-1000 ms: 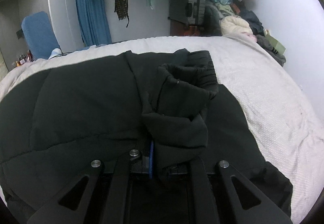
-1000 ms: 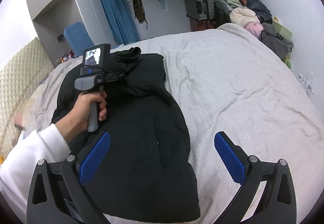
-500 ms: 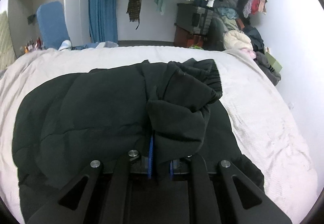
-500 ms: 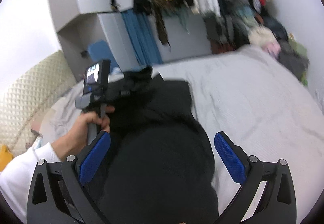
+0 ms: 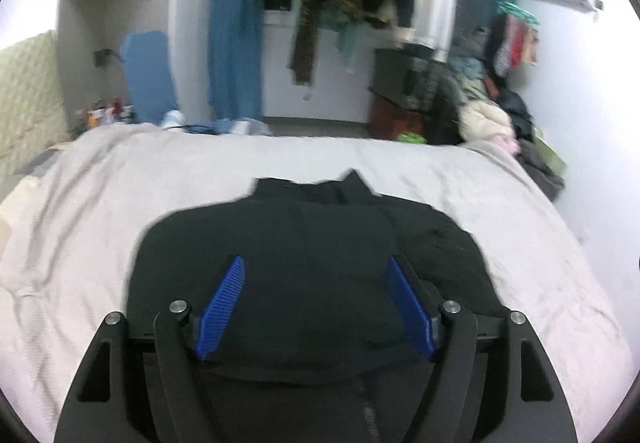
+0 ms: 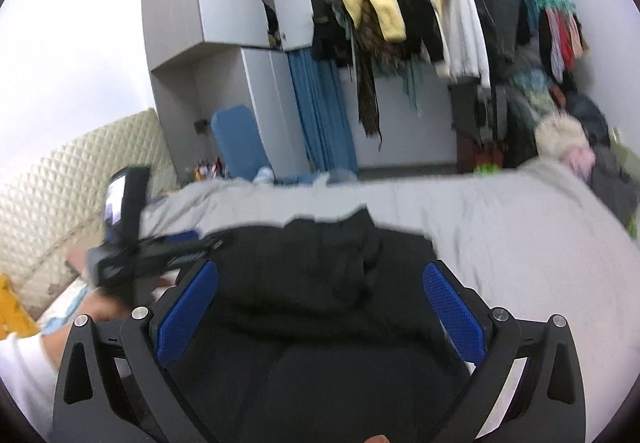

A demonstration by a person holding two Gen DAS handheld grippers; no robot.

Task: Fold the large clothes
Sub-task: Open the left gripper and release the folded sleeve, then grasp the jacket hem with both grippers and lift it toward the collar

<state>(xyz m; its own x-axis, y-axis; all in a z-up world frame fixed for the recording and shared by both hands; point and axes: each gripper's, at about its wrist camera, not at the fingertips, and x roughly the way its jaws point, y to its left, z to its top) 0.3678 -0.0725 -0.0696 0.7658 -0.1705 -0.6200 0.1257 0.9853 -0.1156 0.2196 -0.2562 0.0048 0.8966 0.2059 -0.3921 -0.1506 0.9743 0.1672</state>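
A black padded jacket (image 5: 312, 235) lies on the bed's pale sheet (image 5: 100, 227), its sides folded in and its collar toward the far edge. My left gripper (image 5: 316, 303) hovers above the near part of it. Its jaws are opening, the blue pads stand wide apart and nothing is pinched between them. My right gripper (image 6: 320, 313) is open over the same jacket (image 6: 320, 275), with only cloth showing below the gap. In the right wrist view a hand (image 6: 104, 303) in a white sleeve holds the left gripper's handle at the left.
A padded headboard (image 6: 60, 195) stands at the left. Beyond the bed's far edge are a rail of hanging clothes (image 6: 400, 11), a blue curtain (image 6: 320, 115), a blue chair back (image 5: 150, 79) and a pile of garments (image 5: 500, 119) at the right.
The left gripper was shut on a bunched black fold of the jacket; it has let go, opened and lifted back. The right gripper tipped upward and moved in over the jacket.
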